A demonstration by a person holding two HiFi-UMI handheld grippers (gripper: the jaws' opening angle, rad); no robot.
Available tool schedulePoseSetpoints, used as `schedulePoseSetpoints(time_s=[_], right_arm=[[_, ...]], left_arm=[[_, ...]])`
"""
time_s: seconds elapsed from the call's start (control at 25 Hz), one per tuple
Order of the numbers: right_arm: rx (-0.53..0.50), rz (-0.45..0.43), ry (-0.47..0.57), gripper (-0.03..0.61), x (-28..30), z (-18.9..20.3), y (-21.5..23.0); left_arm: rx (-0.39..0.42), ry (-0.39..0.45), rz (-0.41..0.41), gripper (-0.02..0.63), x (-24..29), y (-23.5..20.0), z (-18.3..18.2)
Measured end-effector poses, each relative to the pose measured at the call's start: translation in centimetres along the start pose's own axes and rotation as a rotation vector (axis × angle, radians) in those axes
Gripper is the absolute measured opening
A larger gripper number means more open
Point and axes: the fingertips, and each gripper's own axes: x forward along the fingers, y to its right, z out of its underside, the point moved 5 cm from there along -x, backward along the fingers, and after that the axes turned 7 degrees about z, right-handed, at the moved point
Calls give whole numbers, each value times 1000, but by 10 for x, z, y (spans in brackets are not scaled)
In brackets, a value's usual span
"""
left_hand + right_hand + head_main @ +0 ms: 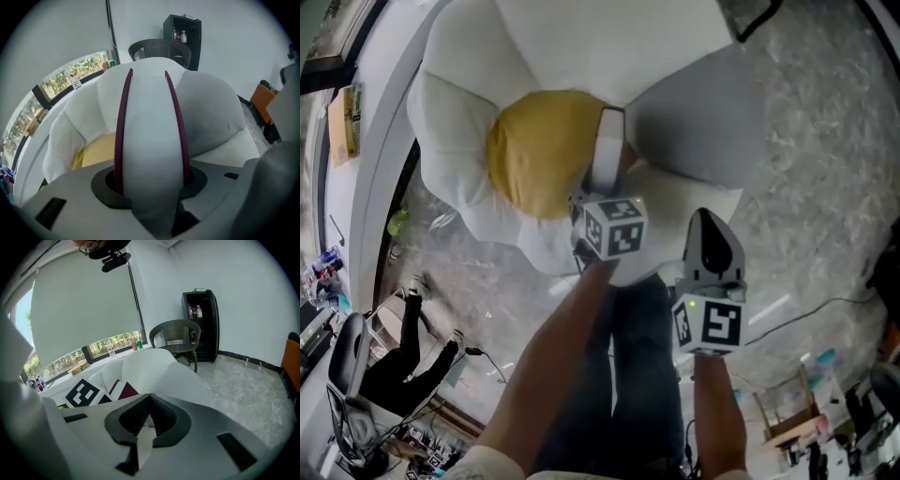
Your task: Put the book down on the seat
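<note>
1. Head view: the seat, a white padded armchair, fills the top of the picture. A yellow cushion lies in the seat's hollow and a grey cushion on its right side. The left tool holds the book on edge over the seat, between the two cushions. The marker cube covers this tool's jaws, and whether the book's far end touches the seat cannot be made out. The right tool hangs near the seat's front corner, clear of the book.
2. Left gripper view: the jaws are clamped on the book, one against each maroon cover, with the white page block bulging between them. The book blocks the middle of the seat. Only the seat's back, a strip of the yellow cushion and the grey cushion show round it.
3. Right gripper view: the black ridged pads meet at their tips with nothing between them. In front of the seat show the left tool's marker cube and a corner of maroon cover; the rest of the book is hidden behind the right tool's body. Behind the seat stand a wicker chair and a black cabinet.
</note>
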Motion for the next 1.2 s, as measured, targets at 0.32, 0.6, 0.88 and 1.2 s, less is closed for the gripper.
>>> schedulePoseSetpoints(time_s=[0.32, 0.6, 0.88, 1.2], right_arm=[[9, 10, -11, 5, 12, 6, 10], [2, 24, -10, 5, 7, 6, 12], [2, 34, -9, 5, -1, 15, 17], [6, 41, -11, 5, -10, 17, 18]], left_arm=[[30, -41, 111, 249, 8, 17, -7], [-60, -30, 278, 336, 4, 35, -12], [-43, 10, 359, 365, -6, 50, -6], [-18, 28, 406, 373, -22, 58, -2]])
